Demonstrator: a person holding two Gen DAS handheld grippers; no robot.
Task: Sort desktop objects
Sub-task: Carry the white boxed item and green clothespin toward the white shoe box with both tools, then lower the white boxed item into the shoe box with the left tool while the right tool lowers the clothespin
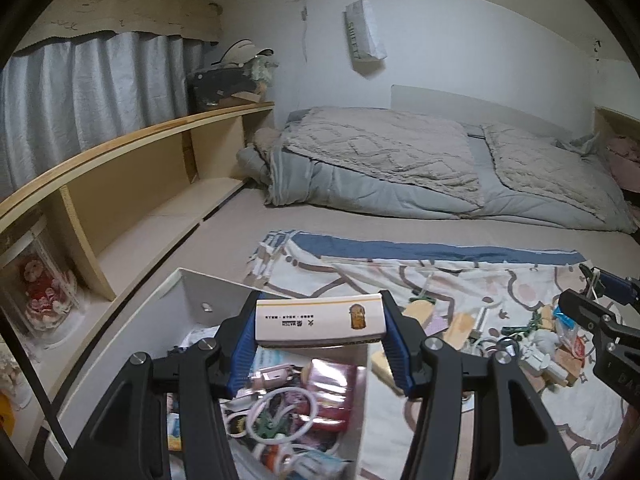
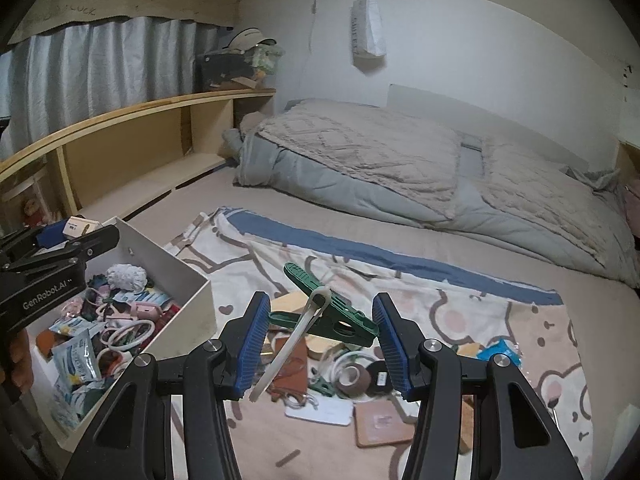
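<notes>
Left gripper: its blue pads clamp the two short ends of a white matchbox, held level between the fingers – seen from the right wrist it sits at the far left, above the box.
Matchbox: white with a tan stripe along its top edge and a small brown figure printed near one end; it hangs over the near part of the white box, not touching the contents.
Right gripper: closed as far as it goes on a green clothespin, whose ends meet the blue pads on both sides.
Clothespin: green plastic, tilted, one arm rising up and to the left; a white zip tie loops through it and hangs down toward the camera.
White box: open-topped, at the left of the patterned blanket; crowded with small things – white rings, a pink item, printed sachets, a dark red packet.
Pile on the blanket: below and beyond the right gripper lie a roll of brown tape, a brown leather piece, a white card, a brown square pad, a blue wrapper.
Surroundings: the blanket lies on a beige bed surface; a grey quilt is heaped farther back, a wooden shelf runs along the left under grey curtains.
</notes>
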